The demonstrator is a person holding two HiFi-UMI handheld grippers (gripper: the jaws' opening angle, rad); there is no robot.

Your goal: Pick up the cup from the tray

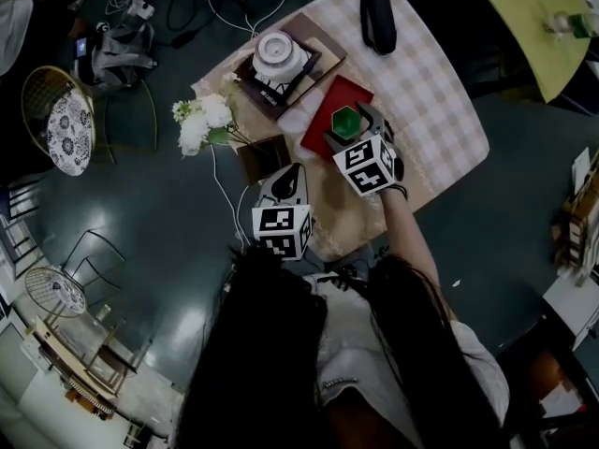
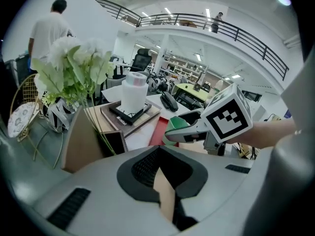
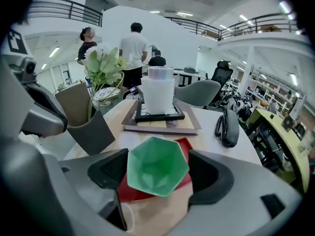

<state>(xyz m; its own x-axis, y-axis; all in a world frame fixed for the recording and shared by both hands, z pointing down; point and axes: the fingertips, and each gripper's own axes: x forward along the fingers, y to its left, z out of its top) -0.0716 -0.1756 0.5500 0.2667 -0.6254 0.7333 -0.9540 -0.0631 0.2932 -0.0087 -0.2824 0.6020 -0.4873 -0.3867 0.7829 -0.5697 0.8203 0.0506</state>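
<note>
green cup (image 1: 347, 120) sits between the right gripper (image 1: 350, 127) jaws, both pads pressed on its sides, opening facing up. cup is over the red tray (image 1: 325, 120) near the middle of the checked table (image 1: 440, 110); cannot tell if its base is touching the tray. left gripper (image 1: 288, 178) is at 7 o'clock of the tray, low over the tan mat, jaws pressed together with nothing in them. white flowers (image 1: 201, 120) at 9 o'clock of the tray, white jar (image 1: 279, 56) on stacked frames at 11 o'clock, black case (image 1: 378, 17) at 1 o'clock, well apart from the cup.
</note>
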